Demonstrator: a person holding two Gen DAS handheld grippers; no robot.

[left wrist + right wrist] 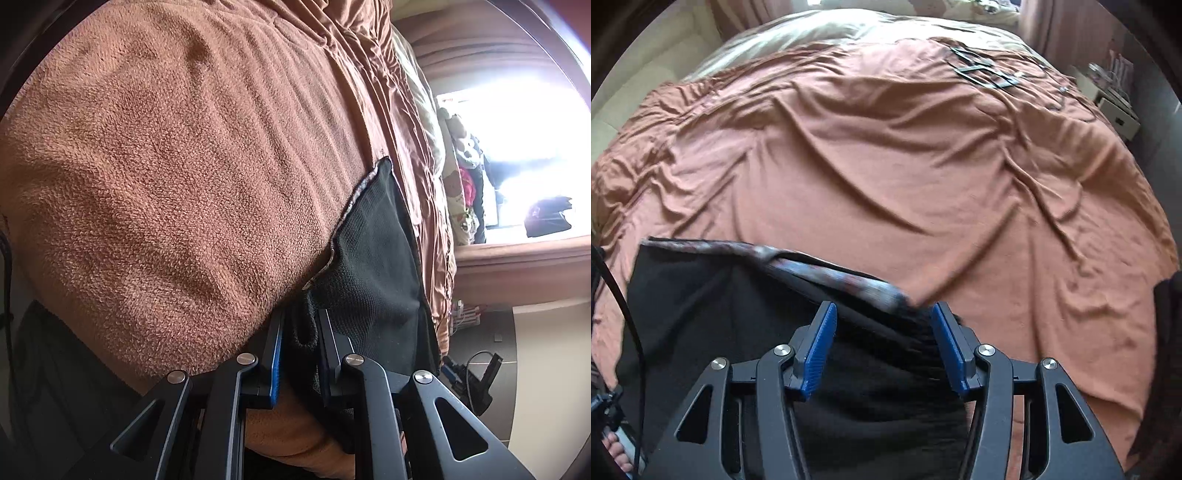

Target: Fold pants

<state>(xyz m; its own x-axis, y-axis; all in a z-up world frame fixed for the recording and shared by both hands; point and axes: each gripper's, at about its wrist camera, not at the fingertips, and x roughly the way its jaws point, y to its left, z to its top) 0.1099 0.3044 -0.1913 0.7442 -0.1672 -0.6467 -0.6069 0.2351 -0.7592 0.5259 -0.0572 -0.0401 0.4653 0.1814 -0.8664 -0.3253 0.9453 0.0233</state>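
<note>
The black pants (pixel 746 317) lie at the near left of the bed, with a patterned grey-red band (pixel 842 275) along their far edge. My right gripper (pixel 882 308) hovers over them near the band's right end. It is open, and its blue pads (pixel 822 350) stand wide apart without touching the cloth. In the left wrist view the same black pants (pixel 373 258) rest against a brown fleece blanket (pixel 166 184). My left gripper (pixel 301 332) is shut on a bunched fold of the black fabric.
A wrinkled terracotta sheet (pixel 905 166) covers the bed. Flat black items (pixel 986 70) lie at its far right, and a white nightstand (pixel 1115 110) stands beyond. Cream bedding (pixel 812 33) is at the head. A cable (pixel 624 306) hangs at left, above a person's toes (pixel 617 450).
</note>
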